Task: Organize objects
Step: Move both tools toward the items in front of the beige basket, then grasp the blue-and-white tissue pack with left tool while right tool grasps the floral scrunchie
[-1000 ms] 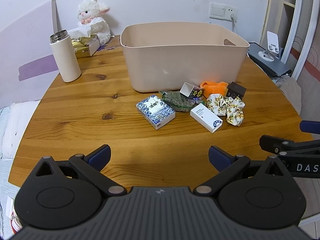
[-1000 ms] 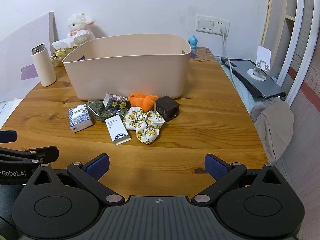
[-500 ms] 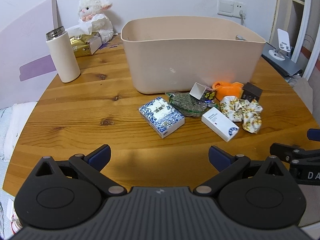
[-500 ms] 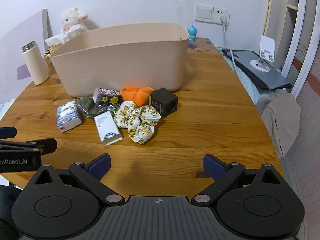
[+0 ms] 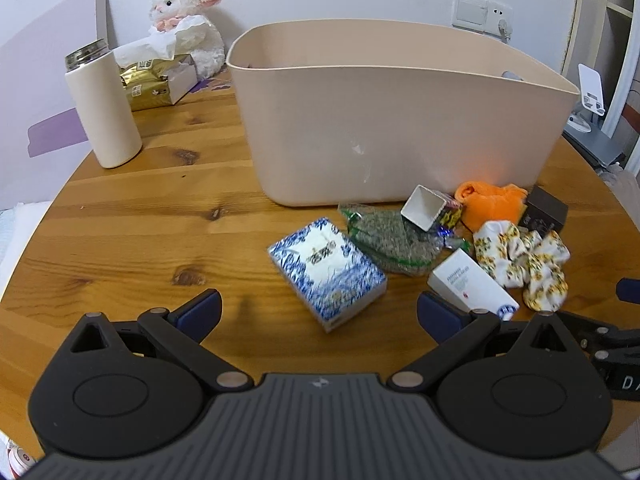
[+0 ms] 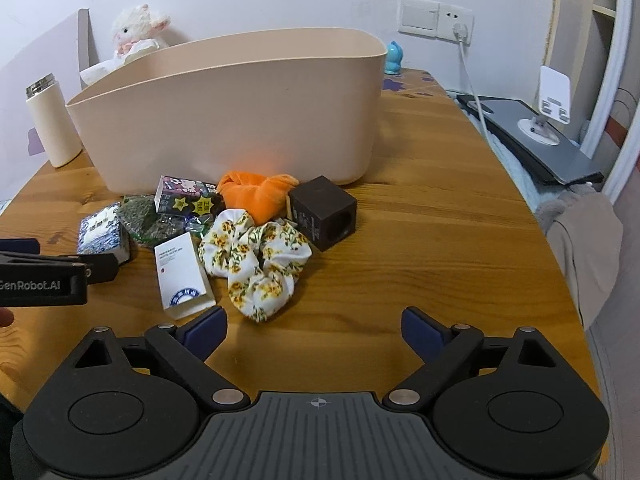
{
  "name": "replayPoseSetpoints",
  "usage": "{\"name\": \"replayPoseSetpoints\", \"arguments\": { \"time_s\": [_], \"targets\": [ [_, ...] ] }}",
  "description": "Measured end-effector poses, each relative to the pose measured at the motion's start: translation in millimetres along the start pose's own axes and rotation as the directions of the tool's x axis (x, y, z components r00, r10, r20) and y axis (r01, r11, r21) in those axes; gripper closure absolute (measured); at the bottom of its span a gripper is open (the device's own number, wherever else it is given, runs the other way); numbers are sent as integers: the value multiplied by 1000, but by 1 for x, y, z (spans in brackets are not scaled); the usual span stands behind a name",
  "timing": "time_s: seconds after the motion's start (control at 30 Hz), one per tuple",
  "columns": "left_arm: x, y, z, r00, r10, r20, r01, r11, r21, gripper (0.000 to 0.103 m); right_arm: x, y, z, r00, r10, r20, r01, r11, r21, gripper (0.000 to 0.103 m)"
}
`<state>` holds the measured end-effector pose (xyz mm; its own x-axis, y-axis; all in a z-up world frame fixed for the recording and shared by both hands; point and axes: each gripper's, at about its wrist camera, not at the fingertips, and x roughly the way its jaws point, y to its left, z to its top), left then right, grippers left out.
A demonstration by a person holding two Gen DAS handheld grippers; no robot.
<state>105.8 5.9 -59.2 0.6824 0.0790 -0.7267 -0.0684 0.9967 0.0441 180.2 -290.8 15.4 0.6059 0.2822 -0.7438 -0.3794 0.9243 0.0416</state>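
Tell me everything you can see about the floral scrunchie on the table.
The floral scrunchie is a ruffled ring of white fabric printed with small yellow flowers and green leaves, lying crumpled and flat on the wooden table. It sits in front of the beige bin, at the near right of the pile. It lies against the orange cloth and the dark brown box, with the white box beside it. No gripper touches it.

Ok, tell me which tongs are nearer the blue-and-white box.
Left. The left tongs are open, with the blue-and-white box just ahead between their fingers. The right tongs are open too, further right, in front of the scrunchie.
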Motion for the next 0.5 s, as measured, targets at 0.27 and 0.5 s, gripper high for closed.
{"name": "replayPoseSetpoints", "arguments": {
  "time_s": [0.27,0.5],
  "targets": [
    [24,3,8,1000,-3,-21,2,999,-36,0,20,7,11,1000,10,10,-10,999,-38,16],
    [31,8,9,1000,-11,-20,10,999,-46,20,29,16,16,999,30,19,-29,997,-77,40]
  ]
}}
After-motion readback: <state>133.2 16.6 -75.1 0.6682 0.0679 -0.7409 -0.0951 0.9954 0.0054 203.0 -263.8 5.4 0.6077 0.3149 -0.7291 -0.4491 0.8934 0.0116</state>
